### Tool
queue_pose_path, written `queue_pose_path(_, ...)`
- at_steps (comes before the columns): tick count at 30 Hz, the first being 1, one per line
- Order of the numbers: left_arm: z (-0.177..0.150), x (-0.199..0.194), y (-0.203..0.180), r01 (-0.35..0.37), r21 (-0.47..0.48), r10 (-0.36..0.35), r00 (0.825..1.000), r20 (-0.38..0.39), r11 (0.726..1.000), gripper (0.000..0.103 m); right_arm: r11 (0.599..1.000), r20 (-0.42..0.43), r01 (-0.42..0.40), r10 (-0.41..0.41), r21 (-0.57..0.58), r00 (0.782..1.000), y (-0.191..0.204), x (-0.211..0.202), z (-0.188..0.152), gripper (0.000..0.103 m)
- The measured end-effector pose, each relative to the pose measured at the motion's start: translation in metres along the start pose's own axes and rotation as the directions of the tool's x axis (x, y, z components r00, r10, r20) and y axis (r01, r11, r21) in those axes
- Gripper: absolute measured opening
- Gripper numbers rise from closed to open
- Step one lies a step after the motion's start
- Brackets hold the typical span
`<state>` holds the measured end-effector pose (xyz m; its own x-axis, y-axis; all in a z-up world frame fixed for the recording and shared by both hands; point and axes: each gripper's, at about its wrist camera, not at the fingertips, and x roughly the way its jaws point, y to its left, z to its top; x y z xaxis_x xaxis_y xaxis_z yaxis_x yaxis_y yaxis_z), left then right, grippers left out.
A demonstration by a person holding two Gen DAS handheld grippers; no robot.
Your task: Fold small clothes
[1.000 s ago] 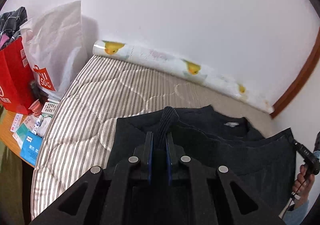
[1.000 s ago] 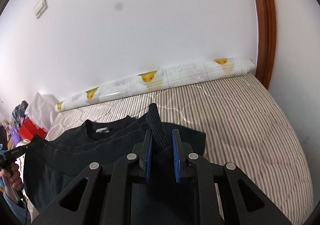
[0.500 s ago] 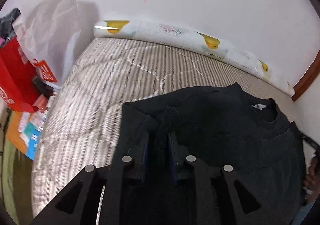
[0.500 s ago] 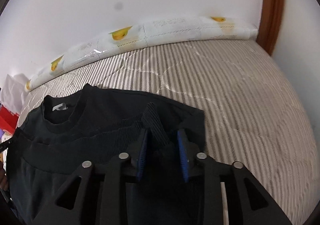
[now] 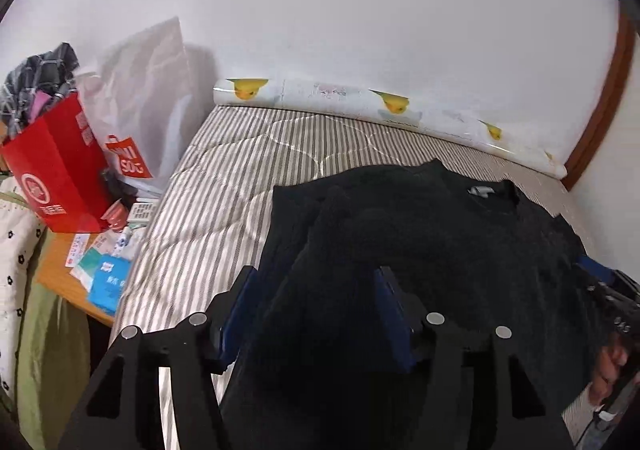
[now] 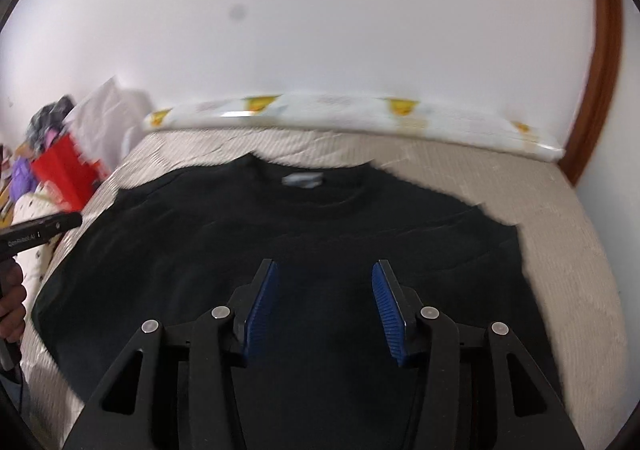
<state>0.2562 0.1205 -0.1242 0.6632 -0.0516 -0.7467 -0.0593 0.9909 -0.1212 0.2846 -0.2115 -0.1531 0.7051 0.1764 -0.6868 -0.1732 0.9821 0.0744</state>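
Left gripper [image 5: 314,306]: jaws spread wide, blue pads facing inward; dark cloth bunched in the gap, and whether it touches the pads cannot be told.

Right gripper [image 6: 325,300]: jaws spread wide, blue ribbed pads [image 6: 262,304] bare, nothing between them.

Person's left hand [image 6: 12,304]: fist closed round the handle, seen at the right wrist view's left edge.

A black knit crew-neck sweater [image 6: 304,234] lies spread flat on the striped quilted bed [image 6: 568,250], its neckline toward the wall and a small pale label [image 6: 302,179] showing inside the collar. In the left wrist view a raised fold of the same dark fabric [image 5: 340,218] bunches up near its left edge.
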Motion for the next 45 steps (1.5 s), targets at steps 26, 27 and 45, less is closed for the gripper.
queue_pose_path(26, -0.097, -0.056, 0.025, 0.067, -0.020, -0.068, 0.997, -0.045, 0.998, 0.057, 0.992, -0.081, 0.124, -0.124, -0.008, 0.989, 0.053, -0.008, -0.094, 0.051)
queue_pose_path(27, -0.099, -0.057, 0.026, 0.072, -0.025, -0.073, 0.996, -0.048, 0.997, 0.057, 0.991, -0.080, 0.131, -0.132, -0.016, 0.988, 0.054, -0.011, -0.096, 0.051)
queue_pose_path(45, -0.146, -0.042, 0.048, 0.294, -0.268, -0.320, 0.946, -0.059, 0.918, 0.058, 0.995, -0.060, 0.098, -0.099, -0.014, 0.993, 0.049, -0.043, -0.132, 0.054)
